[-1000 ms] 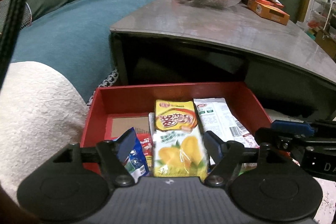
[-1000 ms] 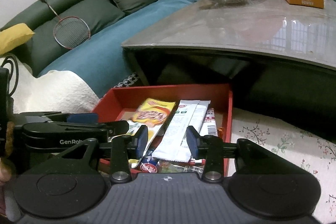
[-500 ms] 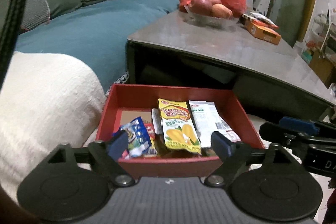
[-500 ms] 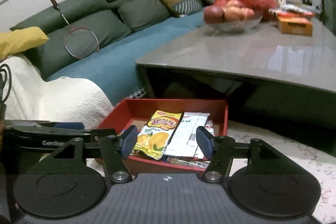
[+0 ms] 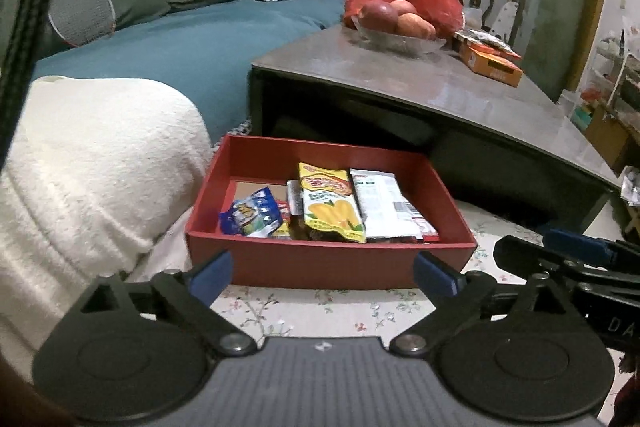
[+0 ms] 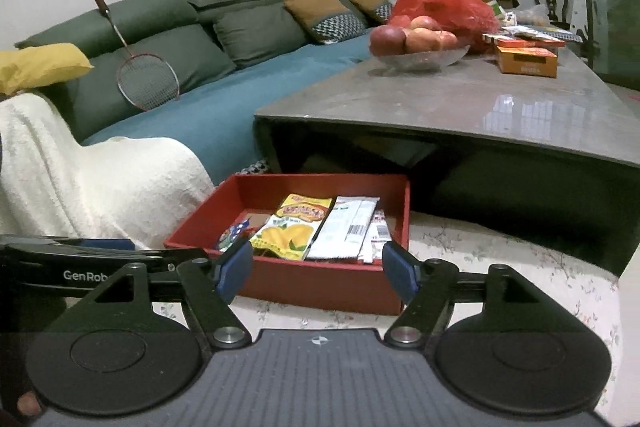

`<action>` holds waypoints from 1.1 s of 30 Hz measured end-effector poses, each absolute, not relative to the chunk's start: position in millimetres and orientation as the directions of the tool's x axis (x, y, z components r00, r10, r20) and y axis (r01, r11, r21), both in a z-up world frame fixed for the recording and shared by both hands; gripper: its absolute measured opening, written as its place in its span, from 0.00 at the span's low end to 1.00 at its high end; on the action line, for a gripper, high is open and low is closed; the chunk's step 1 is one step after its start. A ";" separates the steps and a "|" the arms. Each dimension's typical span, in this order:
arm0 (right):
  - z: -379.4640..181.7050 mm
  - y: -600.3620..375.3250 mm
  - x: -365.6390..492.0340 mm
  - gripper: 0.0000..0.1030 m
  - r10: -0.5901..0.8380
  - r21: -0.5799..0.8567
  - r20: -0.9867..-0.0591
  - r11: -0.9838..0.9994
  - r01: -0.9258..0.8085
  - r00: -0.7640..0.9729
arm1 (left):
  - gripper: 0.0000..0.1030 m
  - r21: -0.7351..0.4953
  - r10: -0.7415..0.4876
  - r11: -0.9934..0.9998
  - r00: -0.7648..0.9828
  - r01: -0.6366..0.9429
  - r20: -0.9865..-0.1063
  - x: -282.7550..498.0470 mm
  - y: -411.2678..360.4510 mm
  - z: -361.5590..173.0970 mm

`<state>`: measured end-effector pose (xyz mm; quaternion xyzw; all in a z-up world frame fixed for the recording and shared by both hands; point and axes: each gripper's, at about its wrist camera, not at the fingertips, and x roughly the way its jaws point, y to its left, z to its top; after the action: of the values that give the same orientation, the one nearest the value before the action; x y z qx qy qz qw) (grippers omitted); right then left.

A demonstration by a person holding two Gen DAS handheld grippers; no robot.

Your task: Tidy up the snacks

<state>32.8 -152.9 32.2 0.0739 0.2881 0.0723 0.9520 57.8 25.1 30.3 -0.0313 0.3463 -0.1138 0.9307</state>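
Note:
A red box (image 5: 332, 263) (image 6: 320, 283) stands on the floral floor covering in front of a low table. Inside lie a yellow mango snack bag (image 5: 330, 205) (image 6: 290, 231), a white packet (image 5: 382, 205) (image 6: 350, 227), a blue bag (image 5: 250, 213) and other small packs. My left gripper (image 5: 322, 279) hovers short of the box's near wall, its jaws opening with nothing between them. My right gripper (image 6: 318, 269) is also back from the box, jaws opening and empty. Each gripper shows at the edge of the other's view.
A low grey table (image 5: 440, 87) (image 6: 480, 103) behind the box carries a glass fruit bowl (image 5: 400, 41), a red plastic bag (image 6: 444, 3) and orange cartons (image 5: 490, 61). A cream blanket (image 5: 92, 171) lies left, over a teal sofa (image 6: 240, 99) holding a racket (image 6: 146, 79).
Both grippers have drawn back and upward from over the box, which now looks smaller and farther. Both sets of jaws have spread wider. The snacks lie unmoved in the box.

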 end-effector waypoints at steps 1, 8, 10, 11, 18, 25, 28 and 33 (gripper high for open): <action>31.8 -152.0 31.1 0.75 0.180 0.183 -0.538 0.979 -0.094 0.824 | 0.91 -0.124 -0.217 0.976 0.743 0.180 -0.634 54.6 25.6 30.3; 25.2 -143.7 25.0 0.77 0.178 0.180 -0.548 0.979 -0.093 0.817 | 0.91 -0.100 -0.199 0.979 0.741 0.177 -0.641 41.0 24.3 23.1; 24.5 -142.7 24.3 0.77 0.175 0.176 -0.551 0.980 -0.092 0.816 | 0.91 -0.071 -0.176 0.983 0.742 0.171 -0.646 38.4 22.6 23.8; 24.3 -142.9 23.8 0.77 0.179 0.181 -0.551 0.979 -0.093 0.815 | 0.91 -0.058 -0.165 0.984 0.746 0.168 -0.645 36.3 22.4 24.8; 22.7 -141.8 19.6 0.78 0.191 0.196 -0.551 0.976 -0.096 0.813 | 0.91 -0.043 -0.150 0.986 0.751 0.160 -0.643 31.4 24.5 25.5; 21.1 -140.4 18.3 0.79 0.199 0.199 -0.557 0.975 -0.103 0.806 | 0.91 -0.058 -0.159 0.985 0.743 0.160 -0.650 28.7 27.8 22.9; 19.6 -139.7 17.8 0.79 0.200 0.198 -0.564 0.975 -0.104 0.801 | 0.91 -0.057 -0.155 0.986 0.739 0.157 -0.656 27.3 28.0 21.1; 15.3 -137.9 15.3 0.79 0.201 0.199 -0.579 0.975 -0.103 0.790 | 0.91 -0.058 -0.149 0.987 0.729 0.149 -0.668 23.8 29.4 15.6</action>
<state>15.3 -137.9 15.3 0.0786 0.3137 0.0806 0.9428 23.8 29.4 15.6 -0.0005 0.3594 -0.0801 0.9297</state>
